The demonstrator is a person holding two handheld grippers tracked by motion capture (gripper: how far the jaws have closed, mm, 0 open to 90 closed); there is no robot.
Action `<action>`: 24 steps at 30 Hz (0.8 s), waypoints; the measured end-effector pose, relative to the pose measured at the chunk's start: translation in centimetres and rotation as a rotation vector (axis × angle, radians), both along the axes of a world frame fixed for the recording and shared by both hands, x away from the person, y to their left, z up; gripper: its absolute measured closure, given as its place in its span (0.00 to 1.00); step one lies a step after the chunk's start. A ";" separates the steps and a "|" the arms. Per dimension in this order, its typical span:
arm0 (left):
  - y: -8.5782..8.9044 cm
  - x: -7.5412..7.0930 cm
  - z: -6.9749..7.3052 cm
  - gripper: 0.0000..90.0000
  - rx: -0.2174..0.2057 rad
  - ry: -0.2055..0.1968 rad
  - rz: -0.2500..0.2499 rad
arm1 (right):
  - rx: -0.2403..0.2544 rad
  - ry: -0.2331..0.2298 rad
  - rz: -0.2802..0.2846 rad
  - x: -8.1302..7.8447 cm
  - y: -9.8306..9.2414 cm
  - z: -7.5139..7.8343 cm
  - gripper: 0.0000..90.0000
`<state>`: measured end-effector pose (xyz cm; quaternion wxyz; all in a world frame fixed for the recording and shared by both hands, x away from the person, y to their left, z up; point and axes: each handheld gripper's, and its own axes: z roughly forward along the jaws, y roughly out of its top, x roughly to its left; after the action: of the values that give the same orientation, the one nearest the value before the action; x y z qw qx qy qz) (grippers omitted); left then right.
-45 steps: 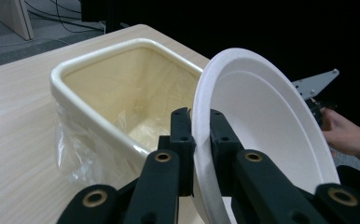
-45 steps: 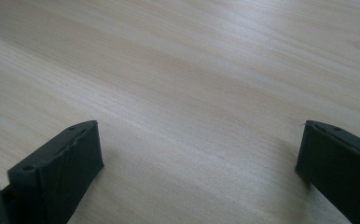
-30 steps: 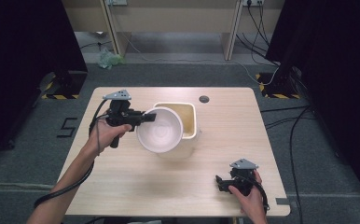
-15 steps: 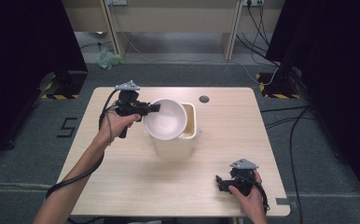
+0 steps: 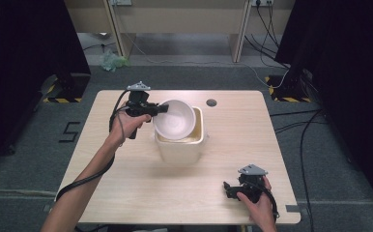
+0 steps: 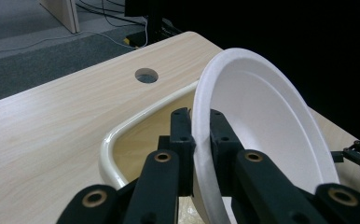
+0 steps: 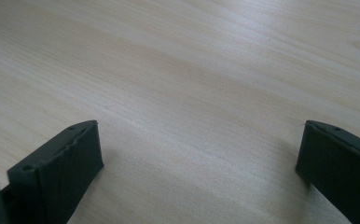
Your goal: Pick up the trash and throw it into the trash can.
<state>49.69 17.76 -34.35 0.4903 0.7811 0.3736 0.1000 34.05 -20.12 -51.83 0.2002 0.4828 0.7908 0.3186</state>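
A white bowl (image 5: 175,119) hangs tilted over the cream tub (image 5: 196,145) in the middle of the table. My left gripper (image 5: 162,109) is shut on the bowl's left rim; in the left gripper view its black jaws pinch the rim of the bowl (image 6: 262,121) above the tub's (image 6: 110,140) opening. My right gripper (image 5: 227,190) rests near the table's front right edge, held by a hand. In the right gripper view its jaws stand wide apart over bare wood, with nothing between them at the right gripper (image 7: 199,154).
The wooden table (image 5: 242,140) has a round cable hole (image 5: 211,102) behind the tub. Cables and desk legs lie on the floor beyond the far edge. Dark equipment stands at both sides.
My left gripper has carried the bowl farther back and right, from beside the tub to over its opening, and the bowl has tilted more. The right gripper has stayed put.
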 end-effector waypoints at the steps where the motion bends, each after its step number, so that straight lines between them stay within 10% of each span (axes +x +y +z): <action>1: 0.0 0.1 -0.1 0.92 0.001 0.000 0.001 | 0.000 0.000 0.000 0.0 0.0 0.0 0.00; 18: -1.9 1.2 -2.1 0.91 0.067 0.008 0.014 | 0.002 0.002 -0.001 0.0 0.0 0.0 0.00; 24: -1.9 1.4 -2.5 0.73 0.069 0.024 0.018 | 0.001 0.002 -0.001 0.0 0.0 0.0 0.00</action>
<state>51.13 15.85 -36.82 0.4577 0.7953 0.3826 0.1079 34.04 -20.11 -51.83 0.1995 0.4834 0.7906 0.3185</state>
